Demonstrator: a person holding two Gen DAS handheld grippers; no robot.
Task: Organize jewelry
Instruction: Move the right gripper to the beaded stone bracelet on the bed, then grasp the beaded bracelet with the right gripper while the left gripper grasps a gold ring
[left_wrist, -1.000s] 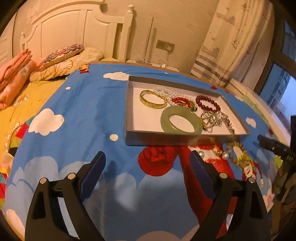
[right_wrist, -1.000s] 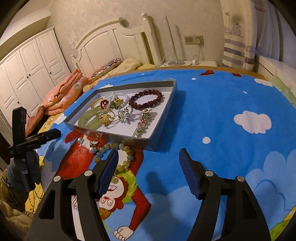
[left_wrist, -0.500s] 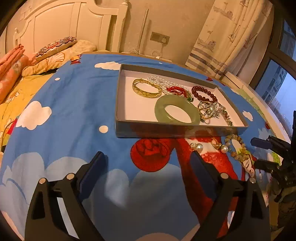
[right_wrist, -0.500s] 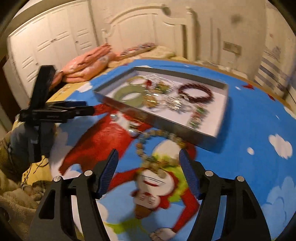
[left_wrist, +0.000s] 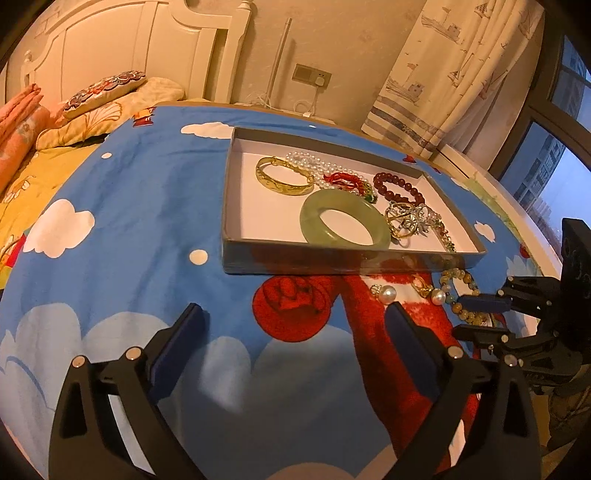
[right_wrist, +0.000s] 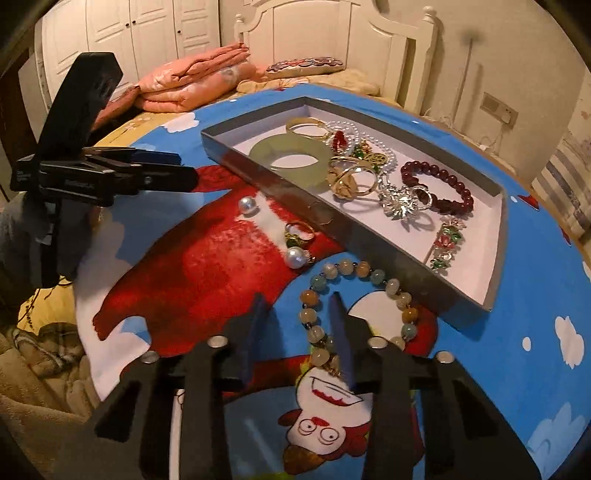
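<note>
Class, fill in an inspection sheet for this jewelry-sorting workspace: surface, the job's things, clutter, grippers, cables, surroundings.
Surface: blue cartoon sheet with clouds, on a bed.
Job's things: grey tray holding green bangle, gold bangle, dark red bead bracelet, pearl strand, rings; outside it, beaded bracelet, two pearls, one ring.
Clutter: nothing seen.
Grippers: left gripper open, empty; right gripper part closed over the beaded bracelet's near side, grip not confirmed.
Cables: white cords at wall socket.
Surroundings: headboard, pillow, folded pink blanket, wardrobe, curtain, window.
</note>
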